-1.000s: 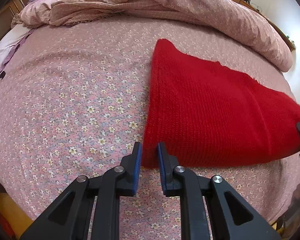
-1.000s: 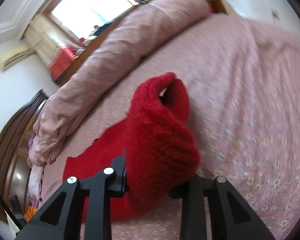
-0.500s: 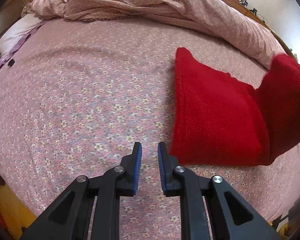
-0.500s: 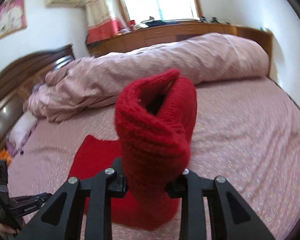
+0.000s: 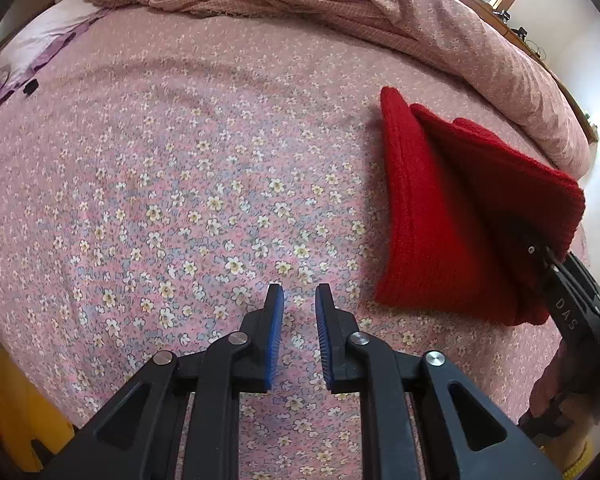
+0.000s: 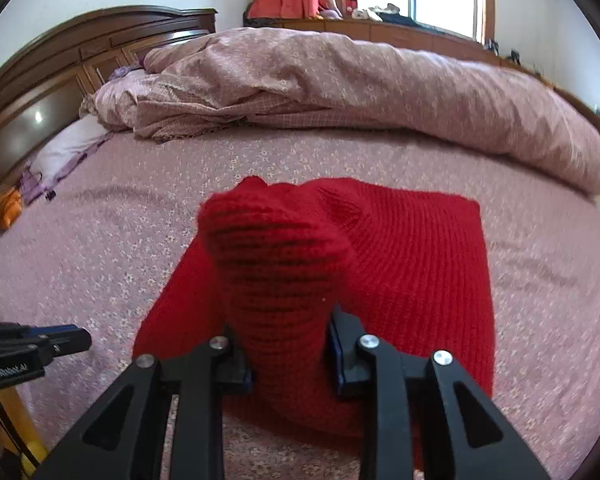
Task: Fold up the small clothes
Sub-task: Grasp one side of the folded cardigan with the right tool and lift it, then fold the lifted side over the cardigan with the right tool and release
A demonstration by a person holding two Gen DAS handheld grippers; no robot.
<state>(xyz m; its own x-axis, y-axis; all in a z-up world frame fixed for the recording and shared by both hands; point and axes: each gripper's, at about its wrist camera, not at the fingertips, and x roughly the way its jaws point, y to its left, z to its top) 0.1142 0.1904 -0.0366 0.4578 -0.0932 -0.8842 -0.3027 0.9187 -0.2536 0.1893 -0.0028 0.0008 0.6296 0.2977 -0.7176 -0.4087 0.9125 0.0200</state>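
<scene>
A red knitted garment (image 5: 432, 216) lies on the floral pink bedsheet (image 5: 180, 184), at the right of the left wrist view. My right gripper (image 6: 290, 354) is shut on a bunched end of the red garment (image 6: 420, 264) and holds it lifted over the flat part. That gripper shows at the right edge of the left wrist view (image 5: 556, 280). My left gripper (image 5: 299, 312) is open a little and empty, over bare sheet left of the garment. It also shows at the left edge of the right wrist view (image 6: 56, 340).
A rumpled pink duvet (image 6: 360, 80) lies along the far side of the bed. A pale pillow (image 6: 68, 148) and dark wooden headboard (image 6: 60, 64) are at the left. An orange cloth (image 6: 0, 212) sits at the bed's left edge.
My right gripper has swung the lifted end of the garment over the flat part, doubling it. My left gripper has moved left, off the garment's corner, onto bare sheet.
</scene>
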